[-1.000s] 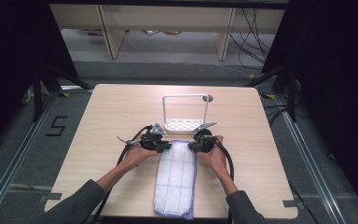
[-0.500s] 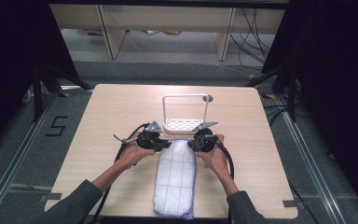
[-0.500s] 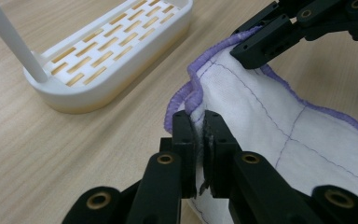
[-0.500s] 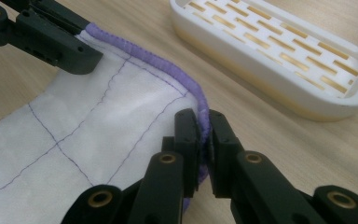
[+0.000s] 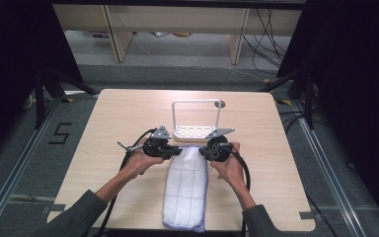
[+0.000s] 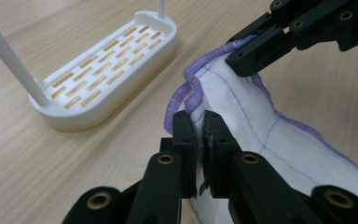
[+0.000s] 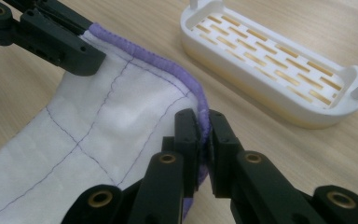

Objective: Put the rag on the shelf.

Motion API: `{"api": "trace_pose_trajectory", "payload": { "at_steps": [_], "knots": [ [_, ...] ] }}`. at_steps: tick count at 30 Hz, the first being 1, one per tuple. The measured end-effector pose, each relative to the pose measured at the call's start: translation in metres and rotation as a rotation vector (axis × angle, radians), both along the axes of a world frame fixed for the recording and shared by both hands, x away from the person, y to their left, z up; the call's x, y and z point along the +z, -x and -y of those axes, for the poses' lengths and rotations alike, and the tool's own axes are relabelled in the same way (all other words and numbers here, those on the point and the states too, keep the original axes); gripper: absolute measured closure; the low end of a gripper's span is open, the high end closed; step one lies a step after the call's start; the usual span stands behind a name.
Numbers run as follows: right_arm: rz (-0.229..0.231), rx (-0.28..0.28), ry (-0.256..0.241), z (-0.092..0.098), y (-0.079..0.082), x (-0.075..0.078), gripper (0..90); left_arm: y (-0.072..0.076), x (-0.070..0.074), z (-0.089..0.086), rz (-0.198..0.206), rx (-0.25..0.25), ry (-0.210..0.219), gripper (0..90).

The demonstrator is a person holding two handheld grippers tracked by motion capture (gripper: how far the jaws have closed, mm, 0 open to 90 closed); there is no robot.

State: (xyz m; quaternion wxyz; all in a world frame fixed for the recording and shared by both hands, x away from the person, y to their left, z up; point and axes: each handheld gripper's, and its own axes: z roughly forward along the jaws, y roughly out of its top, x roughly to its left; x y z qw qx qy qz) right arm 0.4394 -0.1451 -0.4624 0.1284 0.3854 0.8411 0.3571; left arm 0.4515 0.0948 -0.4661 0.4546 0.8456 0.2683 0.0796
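A white cloth (image 5: 186, 187) with purple stitching and a purple hem lies lengthwise on the wooden table, running from the near edge toward the middle. My left gripper (image 5: 176, 152) is shut on the cloth's far left corner (image 6: 193, 100). My right gripper (image 5: 202, 151) is shut on its far right corner (image 7: 200, 105). The pinched far edge is lifted a little off the table and sags between the jaws. A white slotted rack base (image 5: 193, 132) with a thin white hoop handle (image 5: 196, 102) stands just beyond the cloth (image 6: 107, 65) (image 7: 270, 60).
The wooden table (image 5: 103, 133) has bare surface on both sides of the cloth and behind the rack. A small dark round mark (image 5: 220, 104) sits on the table behind the rack. Beyond the table's far edge stand shelving legs and cables on the floor.
Both grippers have stayed at the cloth's far corners. The cloth's far end has drawn slightly narrower and shifted a little toward the rack.
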Motion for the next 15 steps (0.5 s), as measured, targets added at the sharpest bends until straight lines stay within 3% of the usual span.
{"api": "trace_pose_trajectory", "payload": {
  "at_steps": [10, 11, 14, 15],
  "knots": [
    [0.021, 0.006, -0.017, -0.002, 0.016, 0.018, 84.9, 0.02, 0.024, -0.006, 0.044, -0.011, 0.017, 83.9],
    [0.051, 0.008, -0.023, -0.003, 0.02, 0.023, 84.9, 0.025, 0.031, -0.008, 0.052, -0.015, 0.031, 83.9],
    [0.047, 0.017, -0.046, -0.001, 0.027, 0.033, 85.0, 0.029, 0.038, -0.01, 0.066, -0.018, 0.045, 83.9],
    [0.068, 0.012, -0.051, -0.001, 0.029, 0.036, 85.0, 0.033, 0.044, -0.01, 0.077, -0.022, 0.05, 83.9]
  ]
}}
